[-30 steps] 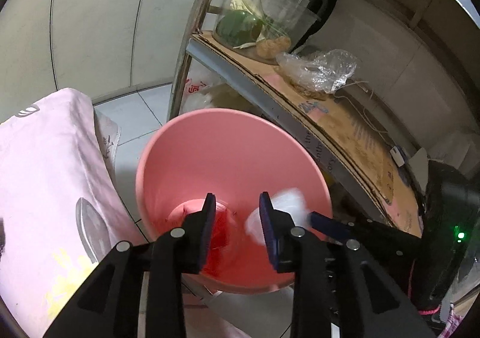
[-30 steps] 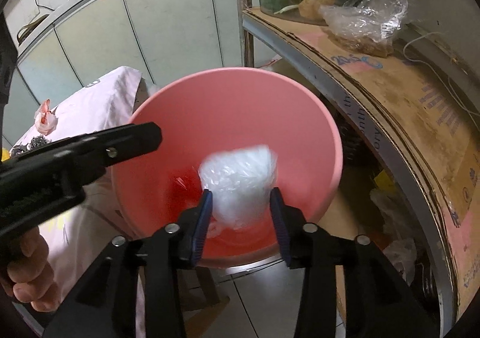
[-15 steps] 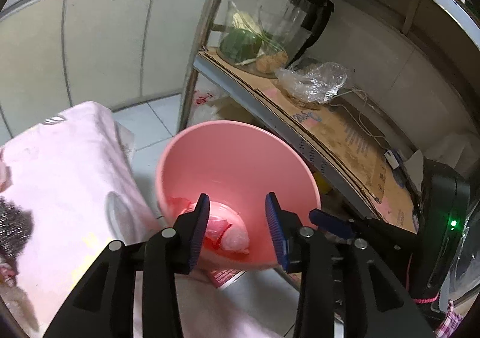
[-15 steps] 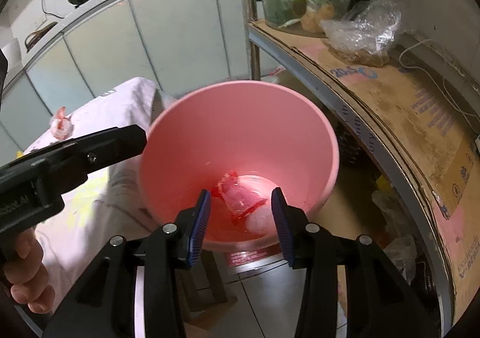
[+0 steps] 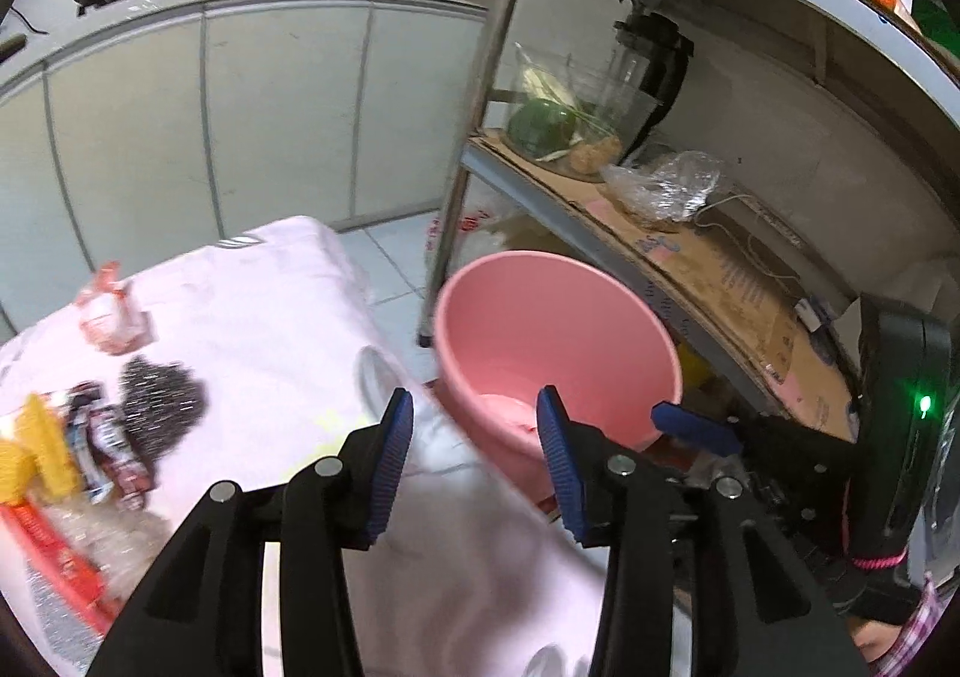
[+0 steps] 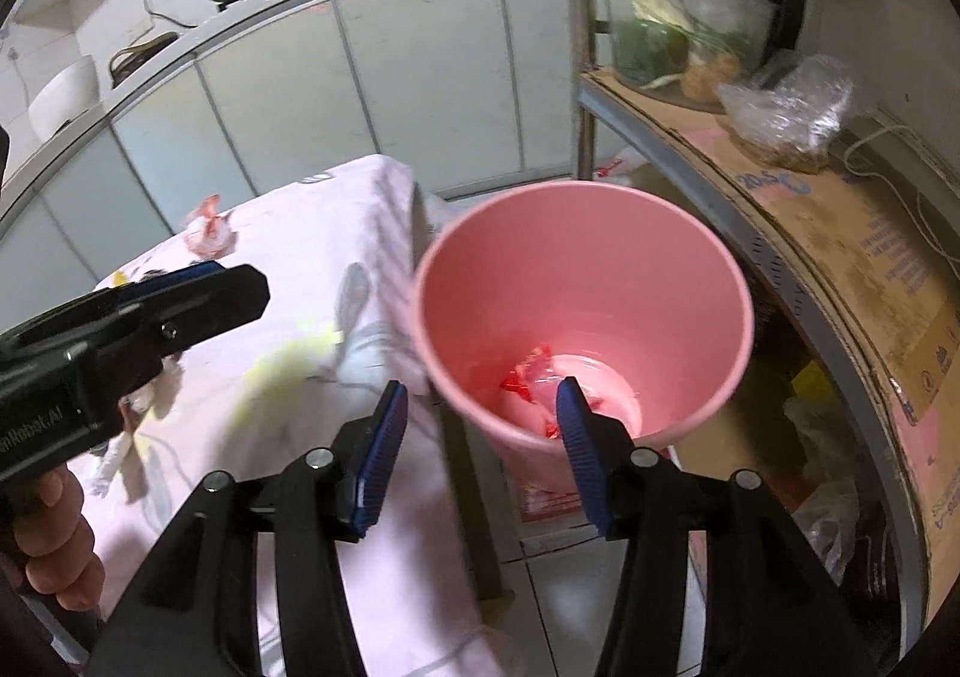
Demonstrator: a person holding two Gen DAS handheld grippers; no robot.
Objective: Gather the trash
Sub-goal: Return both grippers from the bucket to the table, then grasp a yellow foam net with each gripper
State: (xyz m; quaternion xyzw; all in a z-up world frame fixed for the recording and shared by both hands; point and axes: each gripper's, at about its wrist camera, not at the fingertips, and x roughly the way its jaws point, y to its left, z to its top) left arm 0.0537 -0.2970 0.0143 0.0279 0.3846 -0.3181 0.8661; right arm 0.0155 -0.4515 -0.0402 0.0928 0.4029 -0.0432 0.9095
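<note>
Right wrist view looks down into a pink bucket [image 6: 582, 311] standing on the floor between the cloth-covered bench [image 6: 312, 281] and a metal shelf rack [image 6: 690, 149] lined with cardboard. At the bucket's bottom lie a crumpled red wrapper [image 6: 525, 374] and a pale clear plastic wad [image 6: 567, 380] touching it. The right claw [image 6: 477, 446] hangs wide and empty over the gap between bench edge and bucket rim, its right blue pad in front of the bucket's inside. The left claw [image 6: 198, 281] shows at the left of this view, over the bench. In the left wrist view the left claw [image 5: 474, 458] is also wide with nothing between its pads, over the bench corner just beside the bucket [image 5: 555, 347]. More trash lies on the pink cloth: a crumpled red-and-white wrapper [image 5: 111, 311] near the far edge, a dark scouring pad [image 5: 159, 395], a bunch of foil packets [image 5: 108, 449] beside it, something yellow [image 5: 36, 449] and a red packet [image 5: 48, 551] at the left edge, blurred. The right claw [image 5: 696, 428] shows at the right, near the bucket rim.
</note>
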